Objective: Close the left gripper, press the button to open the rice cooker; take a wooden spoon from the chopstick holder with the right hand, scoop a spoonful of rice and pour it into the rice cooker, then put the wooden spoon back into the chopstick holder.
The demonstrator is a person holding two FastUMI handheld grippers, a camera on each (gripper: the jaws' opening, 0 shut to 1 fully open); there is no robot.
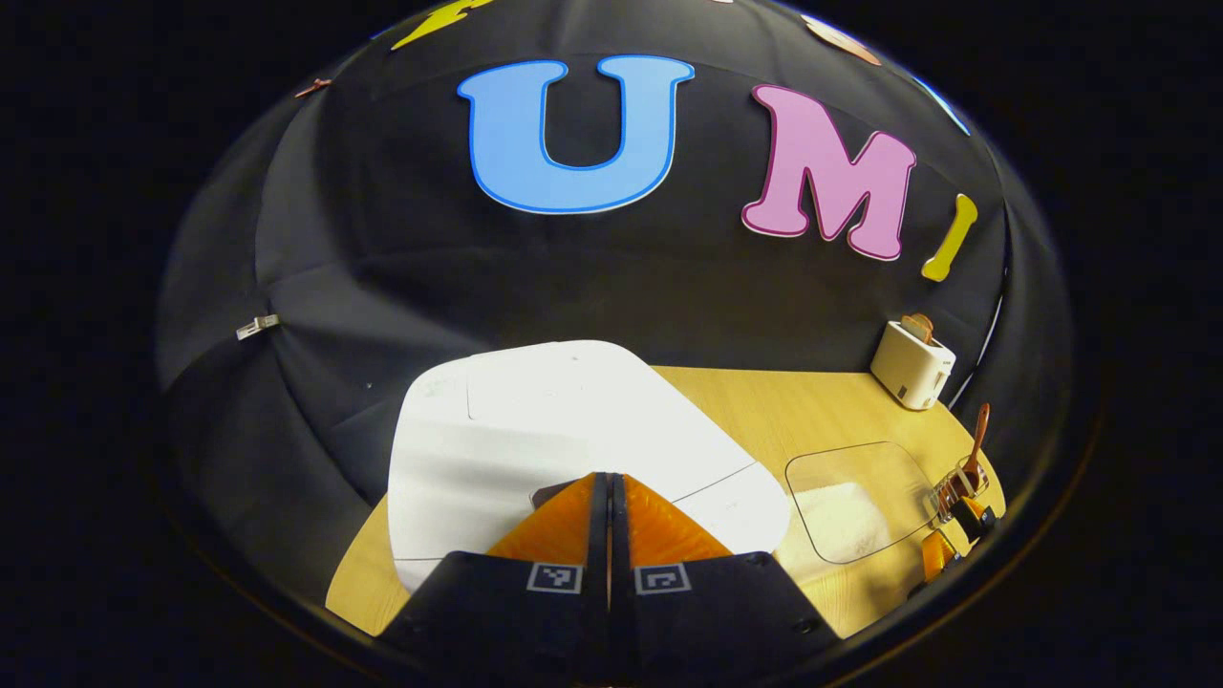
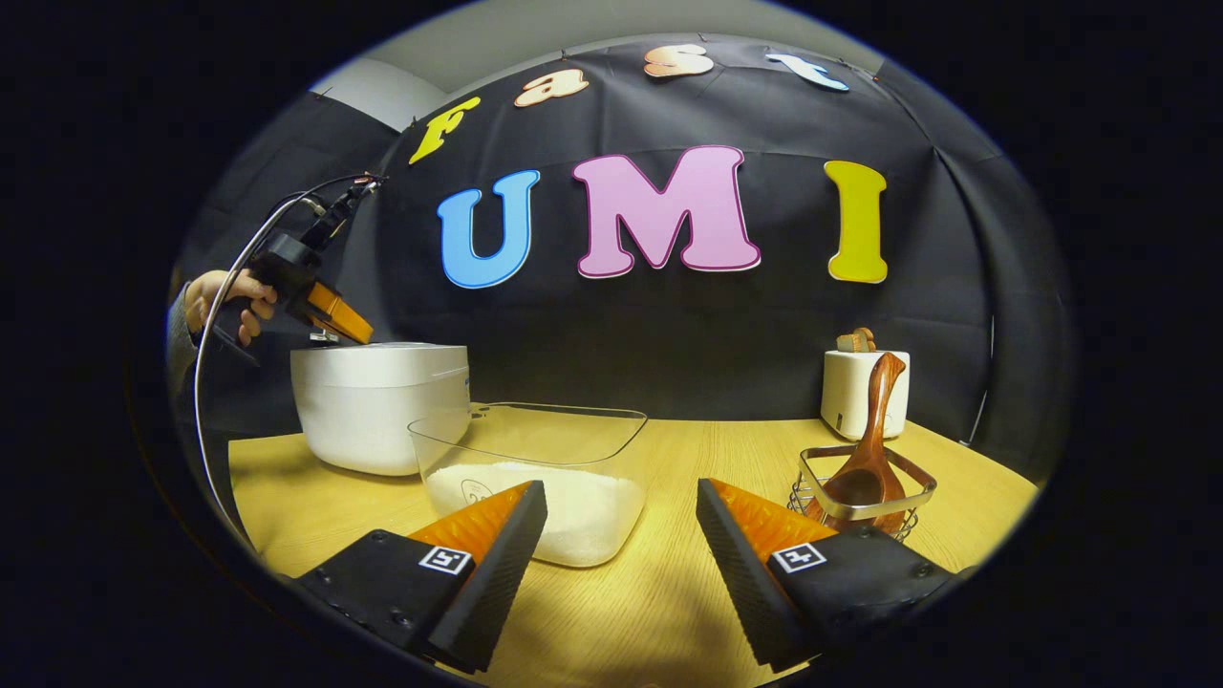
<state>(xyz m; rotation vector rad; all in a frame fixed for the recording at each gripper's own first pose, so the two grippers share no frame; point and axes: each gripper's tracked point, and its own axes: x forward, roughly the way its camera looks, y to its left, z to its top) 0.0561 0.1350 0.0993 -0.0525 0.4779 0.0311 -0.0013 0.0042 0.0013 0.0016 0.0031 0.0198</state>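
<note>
In the left gripper view we see our left gripper (image 1: pixel 609 478) with its two fingers pressed together and nothing between them, its tips over the front edge of the lid of the white, rounded rice cooker (image 1: pixel 535 430), which is closed; whether the tips touch the lid we cannot tell. The rice cooker stands on the light wooden bench (image 1: pixel 793 401). To its right sits a clear plastic tub (image 1: pixel 855 497) with white rice (image 1: pixel 846 521) in its bottom, and beyond that, at the bench's far right, a wire chopstick holder (image 1: pixel 958 487) with the brown wooden spoon (image 1: pixel 976 441) standing in it, handle up. A small white toaster (image 1: pixel 912 363) stands near the back wall. In the right gripper view our right gripper (image 2: pixel 621 521) hangs low over the bench (image 2: pixel 669 592) with its fingers wide apart and nothing held. Just ahead of the left finger is the clear tub (image 2: pixel 535 449) with the rice (image 2: pixel 573 506); just past the right finger stands the wire holder (image 2: pixel 860 497) with the wooden spoon (image 2: pixel 871 449) leaning in it, bowl down. At far left the left gripper (image 2: pixel 361 336), held in a hand (image 2: pixel 229 301), meets the top of the rice cooker (image 2: pixel 382 406). The toaster (image 2: pixel 860 392) stands behind the holder.
</note>
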